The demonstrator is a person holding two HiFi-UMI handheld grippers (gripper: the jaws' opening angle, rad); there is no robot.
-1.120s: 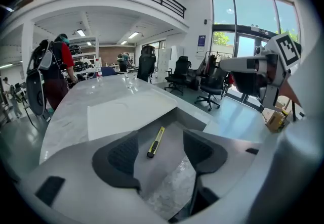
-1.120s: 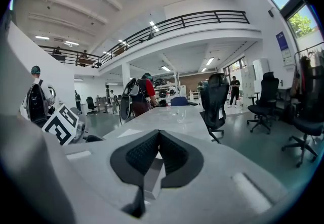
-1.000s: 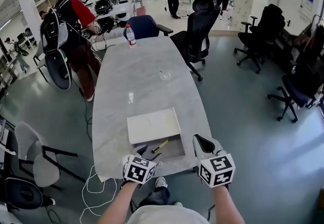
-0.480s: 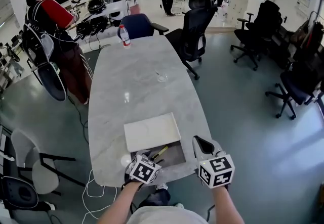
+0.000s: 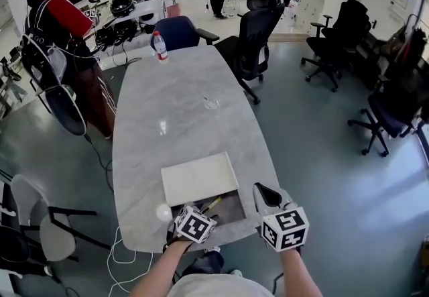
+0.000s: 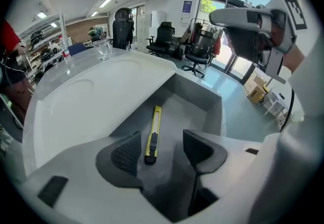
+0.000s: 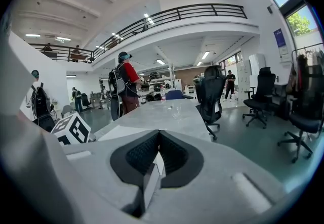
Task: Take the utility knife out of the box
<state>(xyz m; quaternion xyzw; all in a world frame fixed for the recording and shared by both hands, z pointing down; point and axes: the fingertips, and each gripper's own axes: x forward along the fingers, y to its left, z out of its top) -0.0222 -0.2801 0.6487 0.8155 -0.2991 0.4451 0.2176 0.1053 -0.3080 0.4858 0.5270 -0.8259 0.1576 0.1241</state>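
Left tool (image 6: pixel 161 149) wide over utility knife (image 6: pixel 153 134) in box (image 6: pixel 200 95) | right tool (image 7: pixel 158 157) closed | marble table (image 5: pixel 181 108), office chairs (image 5: pixel 258 27)

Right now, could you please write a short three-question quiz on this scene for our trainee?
1. True or false: the left gripper is shut on the knife.
2. Fill in: the right gripper's jaws are ___.
3. Where does the knife lie? A) on the floor B) in the open box C) in the right gripper

Key: 1 false, its jaws stand apart; 2 together; 3 B.
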